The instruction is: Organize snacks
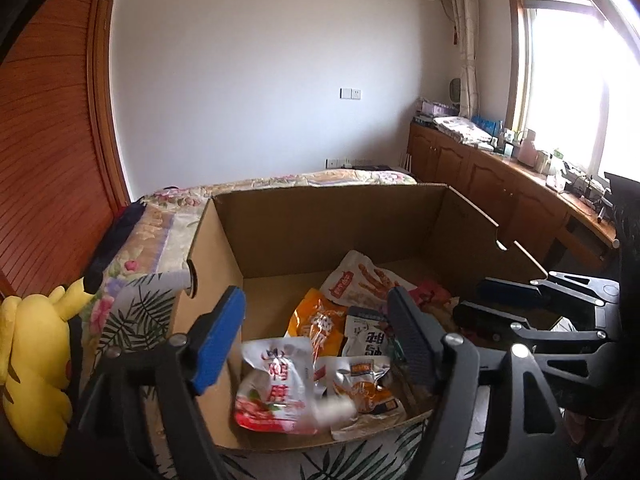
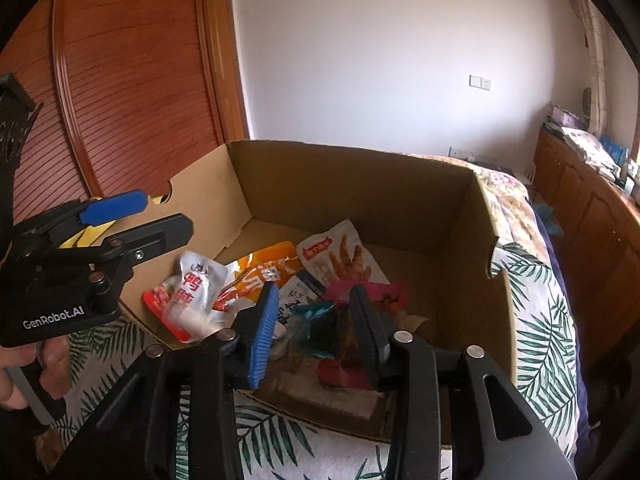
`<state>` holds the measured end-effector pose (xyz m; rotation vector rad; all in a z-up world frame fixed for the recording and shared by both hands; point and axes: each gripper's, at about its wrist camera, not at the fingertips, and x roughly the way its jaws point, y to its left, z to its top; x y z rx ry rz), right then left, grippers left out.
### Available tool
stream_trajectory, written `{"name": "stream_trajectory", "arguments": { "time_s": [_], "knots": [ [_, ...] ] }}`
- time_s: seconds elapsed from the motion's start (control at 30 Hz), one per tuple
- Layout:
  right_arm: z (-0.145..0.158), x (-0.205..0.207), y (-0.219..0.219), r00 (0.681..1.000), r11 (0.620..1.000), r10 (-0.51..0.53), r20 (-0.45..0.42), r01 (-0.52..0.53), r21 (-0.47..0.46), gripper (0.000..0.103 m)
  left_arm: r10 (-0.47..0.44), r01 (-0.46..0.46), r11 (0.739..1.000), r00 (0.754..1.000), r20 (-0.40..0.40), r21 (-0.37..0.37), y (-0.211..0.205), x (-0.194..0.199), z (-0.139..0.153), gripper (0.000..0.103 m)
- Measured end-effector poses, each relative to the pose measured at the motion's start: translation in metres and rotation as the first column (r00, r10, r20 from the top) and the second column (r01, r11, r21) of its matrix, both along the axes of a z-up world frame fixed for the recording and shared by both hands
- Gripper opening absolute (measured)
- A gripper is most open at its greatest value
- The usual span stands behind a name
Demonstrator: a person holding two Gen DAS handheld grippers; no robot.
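Dropping snacks into the cardboard box (image 1: 224,236), I hold both claws open and apparently empty; next, another packet.

The cardboard box (image 2: 360,184) is open on top. Snack packets (image 2: 340,260) crowd its near floor. The far floor is bare.

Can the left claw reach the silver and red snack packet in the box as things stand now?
Probably yes. The left claw is open just above the silver and red packet, the cardboard box is open-topped, and nothing lies over the packet.
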<state>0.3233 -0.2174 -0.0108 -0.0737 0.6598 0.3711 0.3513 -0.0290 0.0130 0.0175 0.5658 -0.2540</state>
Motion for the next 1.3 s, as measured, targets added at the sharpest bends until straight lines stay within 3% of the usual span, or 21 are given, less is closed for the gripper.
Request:
{"name": "stream_trajectory", "arguments": {
  "time_s": [0.13,0.5,0.87,0.97,1.3],
  "knots": [
    [0.009,-0.017,-0.011,0.999,0.999,-0.028,0.042,0.027,0.035,0.043,0.01,-0.009,1.0,1.0,0.025,-0.005,0.004,-0.014,0.007,0.074],
    [0.042,-0.105,-0.027,0.979,0.994,-0.087,0.185,0.074,0.079,0.081,0.024,-0.018,0.999,0.99,0.136,-0.042,0.016,-0.107,0.043,0.08],
    [0.072,-0.183,-0.039,0.95,0.978,-0.167,0.263,0.126,0.167,0.095,-0.01,0.008,1.0,0.972,0.233,0.008,0.015,-0.204,0.078,0.1],
    [0.078,-0.199,-0.038,0.933,0.979,-0.189,0.305,0.155,0.132,0.096,-0.014,0.01,1.0,0.972,0.234,0.016,0.013,-0.22,0.082,0.103],
    [0.083,-0.246,-0.046,0.913,0.973,-0.221,0.344,0.182,0.143,0.097,0.011,-0.018,1.0,0.965,0.263,0.023,0.006,-0.269,0.081,0.103]
  ]
}}
